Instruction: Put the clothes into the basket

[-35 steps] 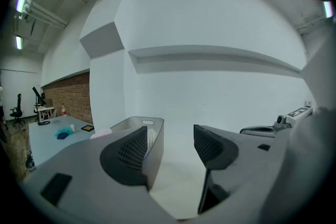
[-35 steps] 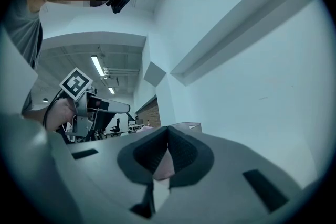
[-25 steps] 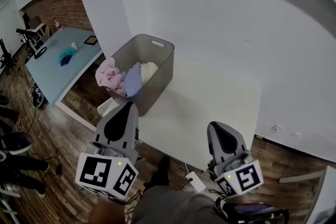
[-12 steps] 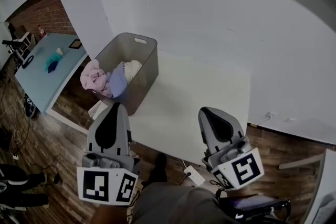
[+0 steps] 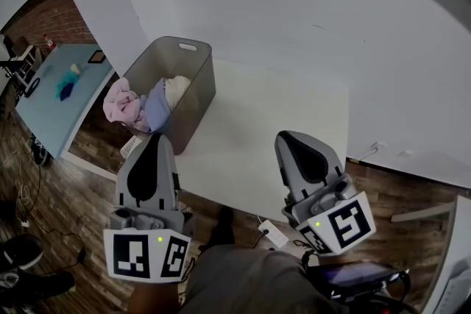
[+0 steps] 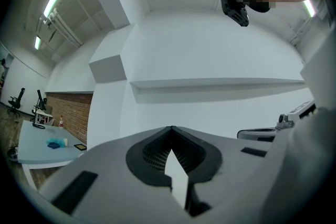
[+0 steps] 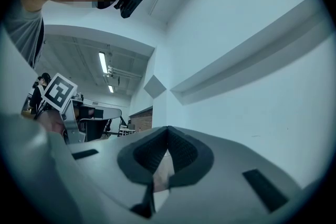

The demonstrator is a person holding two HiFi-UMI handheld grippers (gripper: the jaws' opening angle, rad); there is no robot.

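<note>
Both claws held level at the white surface's (image 5: 280,106) near edge.
Left claw (image 5: 155,137) and right claw (image 5: 289,136) point forward, jaws together, empty; grey plastic basket (image 5: 195,84) holds pastel clothes (image 5: 140,103).

— What sort of place is this?
— A workroom, more office or lab than home: bare white walls, one brick wall (image 5: 55,15), and a wooden floor (image 5: 66,217) with loose cables (image 5: 29,191).
— What else shows it?
— Strip lights (image 6: 54,0) on the ceiling, an office chair (image 6: 16,99) (far off and small), a white desk (image 5: 280,121) and a pale blue desk (image 5: 40,110).
</note>
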